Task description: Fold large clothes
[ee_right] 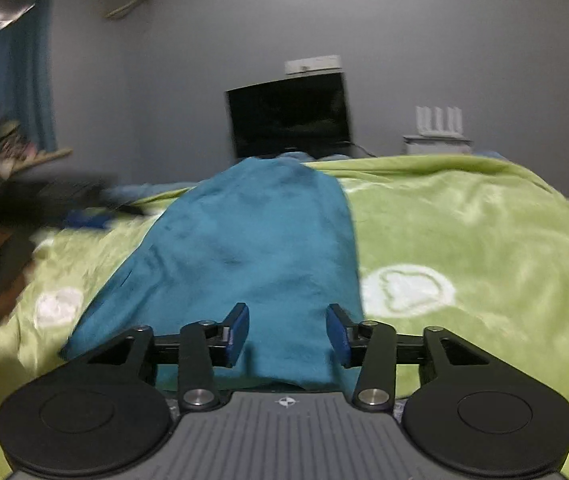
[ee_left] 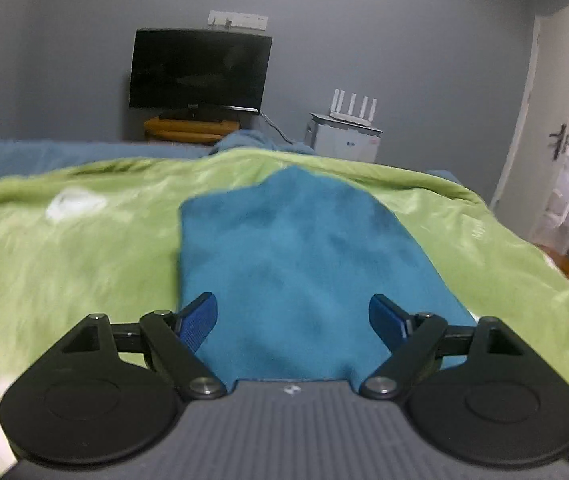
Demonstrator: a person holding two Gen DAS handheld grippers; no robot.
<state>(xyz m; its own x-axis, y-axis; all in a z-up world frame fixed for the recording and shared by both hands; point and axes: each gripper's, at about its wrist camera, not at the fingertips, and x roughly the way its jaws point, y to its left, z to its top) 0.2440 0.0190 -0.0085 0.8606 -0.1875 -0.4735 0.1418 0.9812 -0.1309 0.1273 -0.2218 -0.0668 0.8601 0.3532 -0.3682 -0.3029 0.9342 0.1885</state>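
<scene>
Teal fleece garment [ee_left: 296, 264], soft, fuzzy, folded into a long tapering panel, lying flat on a lime-green plush blanket [ee_left: 64, 248] with white motifs across the bed. Left tongs [ee_left: 293, 322] spread wide above its near edge; right tongs [ee_right: 287, 334] likewise parted, gripping nothing.

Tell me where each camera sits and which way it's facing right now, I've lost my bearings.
Left wrist: sits on the left gripper, looking along its open fingers over the blue garment on the green blanket, toward the TV and door; only the gripper shows.
Right wrist: sits on the right gripper, open, looking over the blue garment toward the TV, curtain at left; only the gripper shows.
Shared: garment, green blanket, TV, router.
</scene>
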